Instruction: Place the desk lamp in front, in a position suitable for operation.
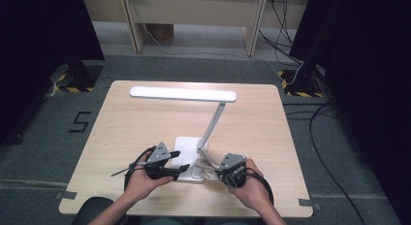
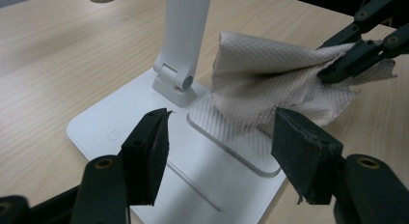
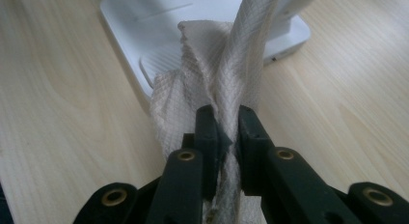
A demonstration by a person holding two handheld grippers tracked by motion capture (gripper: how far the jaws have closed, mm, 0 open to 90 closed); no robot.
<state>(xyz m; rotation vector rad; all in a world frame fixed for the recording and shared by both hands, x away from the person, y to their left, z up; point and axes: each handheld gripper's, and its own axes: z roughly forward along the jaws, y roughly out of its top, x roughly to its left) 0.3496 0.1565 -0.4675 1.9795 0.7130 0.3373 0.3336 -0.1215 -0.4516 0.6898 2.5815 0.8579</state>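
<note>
The work in hand looks like wiping the white base of the desk lamp (image 1: 189, 162) with a paper towel (image 2: 270, 84). The lamp stands near the 6 o'clock edge of the surface (image 1: 121, 133), its arm rising toward 1 o'clock to a long head lying across the far half.

The right hand-held gripper (image 3: 225, 137) is clenched on the bunched end of the towel, the paper pinched between its black pads. The loose part of the towel drapes onto the ribbed pad of the base, just at the 3 o'clock side of the arm's hinge. The left hand-held gripper (image 2: 217, 151) is released, its jaws wide apart above the 9 o'clock part of the base with nothing between them; they do not appear to touch the lamp.

To do this step well, the right hand should keep the towel low and flat against the plastic, so that more than a crumpled edge makes contact. Short strokes from the hinge outward toward 6 o'clock would likely cover the ribbed pad. Because the base is light and may slide, the left hand-held gripper could press down on or close over the base's near edge to steady it. The grip sits near the towel's end, so a hard drag might tear the paper or pull it free.
</note>
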